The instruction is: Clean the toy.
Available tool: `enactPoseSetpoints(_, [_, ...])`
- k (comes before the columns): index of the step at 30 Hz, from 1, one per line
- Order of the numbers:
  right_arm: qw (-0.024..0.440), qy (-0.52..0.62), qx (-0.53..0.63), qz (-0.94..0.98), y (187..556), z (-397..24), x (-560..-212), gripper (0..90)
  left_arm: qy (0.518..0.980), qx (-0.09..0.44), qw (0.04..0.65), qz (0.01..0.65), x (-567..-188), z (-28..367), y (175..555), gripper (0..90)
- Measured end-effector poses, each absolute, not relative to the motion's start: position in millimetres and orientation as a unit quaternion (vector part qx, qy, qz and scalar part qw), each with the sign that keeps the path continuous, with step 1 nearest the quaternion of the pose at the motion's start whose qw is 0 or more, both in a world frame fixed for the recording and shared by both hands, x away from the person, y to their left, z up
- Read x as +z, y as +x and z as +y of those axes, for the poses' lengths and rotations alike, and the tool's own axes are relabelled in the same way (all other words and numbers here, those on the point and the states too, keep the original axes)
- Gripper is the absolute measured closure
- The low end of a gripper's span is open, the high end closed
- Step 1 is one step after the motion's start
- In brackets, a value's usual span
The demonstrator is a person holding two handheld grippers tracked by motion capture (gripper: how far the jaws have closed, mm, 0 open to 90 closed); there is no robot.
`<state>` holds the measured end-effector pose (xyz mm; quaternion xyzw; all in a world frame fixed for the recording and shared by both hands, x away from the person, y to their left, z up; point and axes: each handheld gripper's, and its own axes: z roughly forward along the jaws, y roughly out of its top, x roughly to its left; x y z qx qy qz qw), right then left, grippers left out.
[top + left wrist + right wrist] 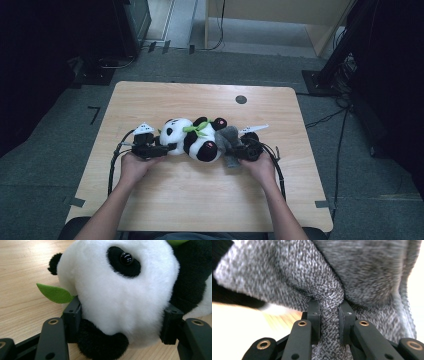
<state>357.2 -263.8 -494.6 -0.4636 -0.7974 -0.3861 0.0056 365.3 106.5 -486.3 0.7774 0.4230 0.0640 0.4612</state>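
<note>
in the high view a toy panda [192,137] lies on its side near the middle of the wooden table [200,195], head toward the person's left, with a green leaf at its neck and a grey knitted garment [227,142] bunched at its lower body on the person's right. the left gripper [162,149] is at the head and the right gripper [239,152] is at the grey cloth, each carried by a hand coming in from the bottom edge. the cloth looks gathered around the legs only, so the dressing seems to be at an early stage, though from here i cannot tell whether a foot is actually inside it. in the left gripper view the jaws stand on either side of the white head [117,292], pads pressing into the fur, so this gripper is clamped on the panda and steadies it on the table; a green felt leaf [53,293] pokes out beside the left pad. in the right gripper view the jaws are pinched tight on a fold of the grey knit [329,305], which spreads above them, slightly blurred. what looks left is drawing the garment up over the body and straightening it, with the head held in place meanwhile.
</note>
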Motion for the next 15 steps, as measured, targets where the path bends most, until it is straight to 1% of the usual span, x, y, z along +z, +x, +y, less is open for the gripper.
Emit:
enactPoseSetpoints(3, [0.012, -0.48, -0.368, -0.796, 359.0, -269.8, -495.4, 77.2, 0.776, 0.062, 0.461, 0.426, -486.1, 106.8, 365.6, 35.8])
enactPoseSetpoints(5, [0.004, -0.485, -0.368, -0.793, 358.5, -275.1, -489.8, 77.2, 0.776, 0.062, 0.461, 0.425, -486.3, 106.5, 365.5, 35.8])
enactPoseSetpoints(15, [-0.04, -0.487, -0.422, -0.764, 344.5, -286.4, -442.7, 77.6, 0.783, 0.068, 0.457, 0.417, -486.0, 104.4, 365.5, 35.7])
